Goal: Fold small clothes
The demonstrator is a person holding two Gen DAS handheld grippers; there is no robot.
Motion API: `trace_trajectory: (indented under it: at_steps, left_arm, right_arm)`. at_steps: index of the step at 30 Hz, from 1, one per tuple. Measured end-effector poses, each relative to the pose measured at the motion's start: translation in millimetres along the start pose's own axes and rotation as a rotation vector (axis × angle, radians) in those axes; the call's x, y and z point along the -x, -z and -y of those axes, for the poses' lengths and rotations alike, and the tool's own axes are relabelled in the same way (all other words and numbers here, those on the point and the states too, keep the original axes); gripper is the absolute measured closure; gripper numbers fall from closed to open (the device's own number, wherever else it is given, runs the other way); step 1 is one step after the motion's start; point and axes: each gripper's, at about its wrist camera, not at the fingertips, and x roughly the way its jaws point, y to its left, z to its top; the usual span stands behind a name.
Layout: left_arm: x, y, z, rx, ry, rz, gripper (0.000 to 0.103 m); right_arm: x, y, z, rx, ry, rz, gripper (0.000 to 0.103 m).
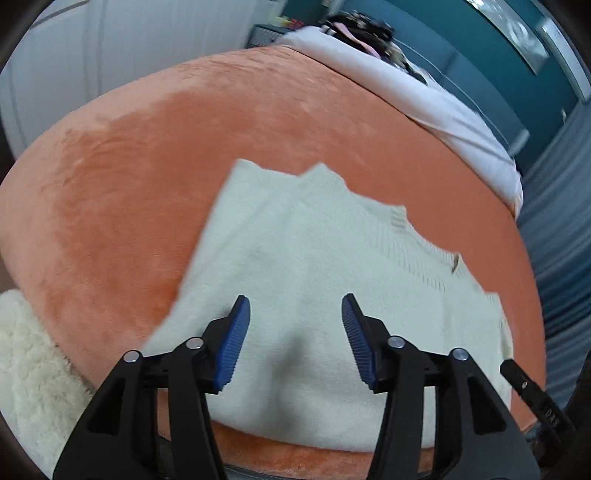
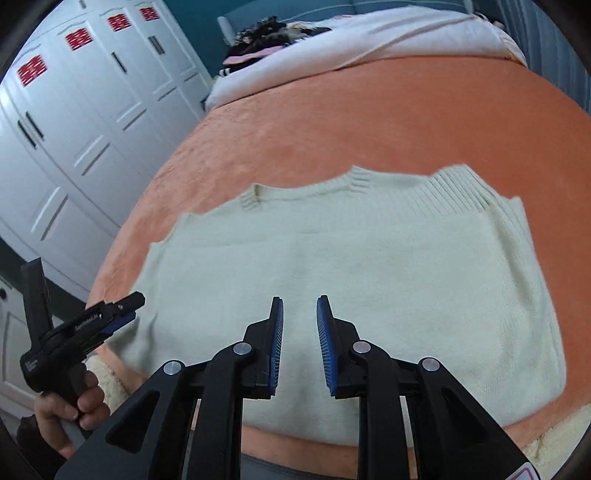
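A cream knit sweater (image 1: 317, 266) lies flat on the orange blanket (image 1: 147, 166), ribbed collar at the far edge, sleeves folded in. It also shows in the right wrist view (image 2: 351, 266). My left gripper (image 1: 295, 306) is open and empty, hovering over the sweater's near part. It also appears at the left of the right wrist view (image 2: 129, 306), held in a hand by the sweater's left edge. My right gripper (image 2: 300, 304) is open a little and empty, above the sweater's near middle. Its tip shows at the right edge of the left wrist view (image 1: 517, 376).
The orange blanket (image 2: 332, 122) covers a bed. A white sheet (image 2: 369, 40) and a dark pile of clothes (image 2: 266, 33) lie at the far end. White wardrobe doors (image 2: 85, 110) stand on the left. A fluffy cream fabric (image 1: 29, 369) lies at the near edge.
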Motion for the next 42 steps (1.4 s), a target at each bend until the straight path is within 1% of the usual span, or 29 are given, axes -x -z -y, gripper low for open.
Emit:
trace_trajectory:
  at_steps: [1, 3, 5, 6, 7, 8, 10, 11, 13, 15, 17, 18, 19, 20, 22, 23, 26, 27, 28, 29, 30, 31, 32, 35, 36, 37, 39, 40, 42]
  left_arm:
    - [4, -1, -13, 0.048, -0.003, 0.011, 0.045]
    - [1, -3, -33, 0.107, 0.008, -0.014, 0.045]
    - [1, -5, -47, 0.138, -0.023, -0.022, 0.045]
    - [3, -6, -53, 0.155, -0.04, -0.017, 0.045]
    - [5, -6, -57, 0.175, -0.028, -0.013, 0.044]
    - [7, -7, -62, 0.2, -0.008, -0.011, 0.043]
    - [9, -11, -71, 0.225, 0.013, -0.009, 0.037]
    - [9, -13, -72, 0.223, 0.016, -0.008, 0.036]
    - [5, -16, -72, 0.209, 0.018, -0.01, 0.035]
    - [-5, -18, -71, 0.206, 0.019, -0.033, 0.035]
    - [-17, -18, -70, 0.22, 0.033, -0.075, 0.033]
    - [-23, -16, -70, 0.231, 0.041, -0.092, 0.03]
    - [-31, -15, -72, 0.249, 0.043, -0.11, 0.023]
    - [-37, -13, -73, 0.263, 0.044, -0.122, 0.021]
    - [-42, -13, -74, 0.277, 0.071, -0.103, 0.007]
    - [-45, -13, -72, 0.274, 0.079, -0.094, 0.005]
    - [-53, -14, -63, 0.252, 0.044, -0.067, 0.005]
    - [-53, -15, -60, 0.235, 0.04, -0.058, 0.009]
    - [-52, -17, -56, 0.21, 0.03, -0.054, 0.042]
    - [-51, -20, -52, 0.192, 0.057, -0.063, 0.067]
    - [-49, -25, -51, 0.208, 0.092, -0.091, 0.08]
    - [-42, -29, -52, 0.23, 0.121, -0.086, 0.086]
    - [-32, -33, -46, 0.231, 0.159, -0.074, 0.086]
    - [14, -46, 8, 0.104, 0.255, -0.007, 0.087]
    - [29, -47, 35, 0.047, 0.286, 0.011, 0.087]
    - [42, -46, 59, -0.008, 0.315, 0.029, 0.087]
    - [64, -37, 113, -0.13, 0.373, 0.061, 0.087]
    - [72, -29, 143, -0.19, 0.411, 0.061, 0.087]
    - [73, -8, 191, -0.275, 0.477, 0.032, 0.087]
  right_arm:
    - [-1, -2, -11, 0.028, -0.008, 0.007, 0.082]
    - [-19, -6, -24, 0.046, -0.027, -0.017, 0.083]
    - [-56, -6, -30, 0.034, -0.005, -0.096, 0.089]
    - [-85, -4, -27, 0.015, 0.023, -0.169, 0.091]
    - [-99, 0, -22, -0.005, 0.016, -0.19, 0.094]
    - [-104, -1, -16, -0.034, -0.011, -0.166, 0.094]
    - [-99, -9, -16, -0.091, -0.023, -0.204, 0.093]
    - [-93, -16, -19, -0.097, -0.023, -0.216, 0.093]
    - [-79, -26, -26, -0.066, -0.014, -0.186, 0.094]
    - [-75, -35, -30, -0.083, -0.025, -0.159, 0.094]
    - [-85, -39, -30, -0.113, -0.015, -0.182, 0.094]
    - [-102, -38, -26, -0.113, 0.011, -0.236, 0.101]
    - [-112, -30, -17, -0.11, 0.019, -0.27, 0.103]
    - [-118, -27, -17, -0.112, 0.015, -0.264, 0.103]
    - [-120, -27, -19, -0.118, 0.02, -0.258, 0.103]
    - [-120, -27, -19, -0.12, 0.02, -0.26, 0.103]
    - [-122, -27, -15, -0.124, -0.007, -0.259, 0.103]
    - [-120, -25, -10, -0.144, -0.025, -0.259, 0.103]
    - [-119, -23, -6, -0.162, -0.041, -0.257, 0.103]
    - [-121, -22, -2, -0.18, -0.058, -0.256, 0.103]
    - [-120, -21, 1, -0.195, -0.073, -0.253, 0.103]
    - [-119, -20, 1, -0.201, -0.083, -0.248, 0.103]
    - [-119, -19, 1, -0.202, -0.091, -0.241, 0.103]
    - [-109, -17, 3, -0.2, -0.117, -0.206, 0.103]
    - [-100, -17, 5, -0.203, -0.124, -0.185, 0.096]
    - [-88, -15, 6, -0.211, -0.139, -0.156, 0.086]
    - [-63, -10, 16, -0.228, -0.154, -0.108, 0.081]
    - [-50, -7, 23, -0.234, -0.162, -0.087, 0.081]
    - [-23, 5, 46, -0.267, -0.162, -0.044, 0.079]
